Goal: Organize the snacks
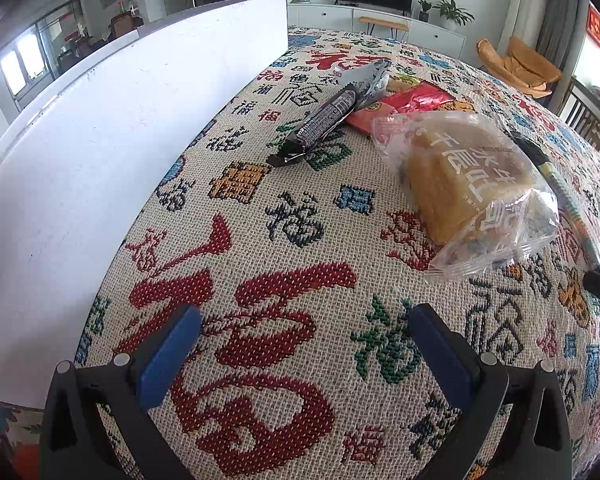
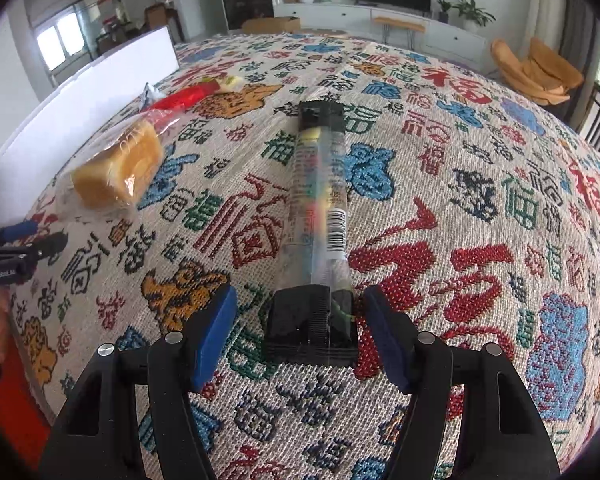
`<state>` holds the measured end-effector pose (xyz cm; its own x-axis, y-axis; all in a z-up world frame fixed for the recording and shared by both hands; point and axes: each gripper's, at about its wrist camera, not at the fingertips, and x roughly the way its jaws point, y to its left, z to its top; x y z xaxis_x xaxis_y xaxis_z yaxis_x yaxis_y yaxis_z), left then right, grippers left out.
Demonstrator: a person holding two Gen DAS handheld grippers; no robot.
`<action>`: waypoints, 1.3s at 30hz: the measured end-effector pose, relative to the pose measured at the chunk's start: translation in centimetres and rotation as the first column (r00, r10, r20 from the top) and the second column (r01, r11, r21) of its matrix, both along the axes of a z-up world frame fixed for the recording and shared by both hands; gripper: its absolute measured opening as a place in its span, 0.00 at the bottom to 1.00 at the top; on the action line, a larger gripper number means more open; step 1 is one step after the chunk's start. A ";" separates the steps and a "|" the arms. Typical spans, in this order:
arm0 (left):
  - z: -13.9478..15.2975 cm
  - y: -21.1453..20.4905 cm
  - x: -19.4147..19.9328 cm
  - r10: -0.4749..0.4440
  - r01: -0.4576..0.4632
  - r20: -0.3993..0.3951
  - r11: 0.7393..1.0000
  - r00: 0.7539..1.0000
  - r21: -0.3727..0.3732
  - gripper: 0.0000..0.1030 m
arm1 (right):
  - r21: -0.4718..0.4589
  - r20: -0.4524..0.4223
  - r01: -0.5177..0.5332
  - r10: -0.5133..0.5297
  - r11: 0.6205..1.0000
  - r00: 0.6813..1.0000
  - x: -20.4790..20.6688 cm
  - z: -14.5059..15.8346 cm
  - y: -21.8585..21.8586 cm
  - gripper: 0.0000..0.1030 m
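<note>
Straddling the long snack pack's (image 2: 320, 216) end, right gripper (image 2: 300, 336) fingers gape, gripping nothing.

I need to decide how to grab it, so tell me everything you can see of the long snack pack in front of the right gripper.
The long snack pack is a slim tube of clear film with black crimped ends, a barcode on a white label, and colourful contents showing through. It lies flat on the patterned tablecloth, pointing away from the camera. Its near black end sits between the open fingers of the right gripper, which do not touch it. Nothing else touches it.
</note>
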<state>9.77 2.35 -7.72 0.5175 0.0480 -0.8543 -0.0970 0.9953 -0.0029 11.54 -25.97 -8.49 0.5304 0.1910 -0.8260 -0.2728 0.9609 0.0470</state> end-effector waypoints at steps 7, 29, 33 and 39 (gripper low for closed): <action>0.0 0.0 0.0 0.000 0.000 0.000 1.000 1.000 0.000 1.00 | -0.022 0.062 -0.009 0.010 1.000 0.998 -0.3 -0.6 0.4 0.78; 0.0 0.0 0.0 0.000 0.000 0.000 1.000 1.000 0.000 1.00 | -0.024 0.070 -0.004 0.006 1.000 0.998 -0.3 -0.7 0.4 0.80; 0.0 0.0 0.0 0.000 0.000 0.000 1.000 1.000 0.000 1.00 | -0.024 0.070 -0.004 0.005 1.000 0.998 -0.3 -0.7 0.4 0.80; 0.0 0.0 0.0 0.000 0.000 0.000 1.000 1.000 0.000 1.00 | -0.024 0.070 -0.004 0.006 1.000 0.998 -0.3 -0.7 0.4 0.80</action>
<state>9.81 2.38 -7.69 0.5172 0.0485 -0.8545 -0.0973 0.9952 -0.0024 11.21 -25.53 -9.19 0.5863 0.1748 -0.7910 -0.2793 0.9602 0.0052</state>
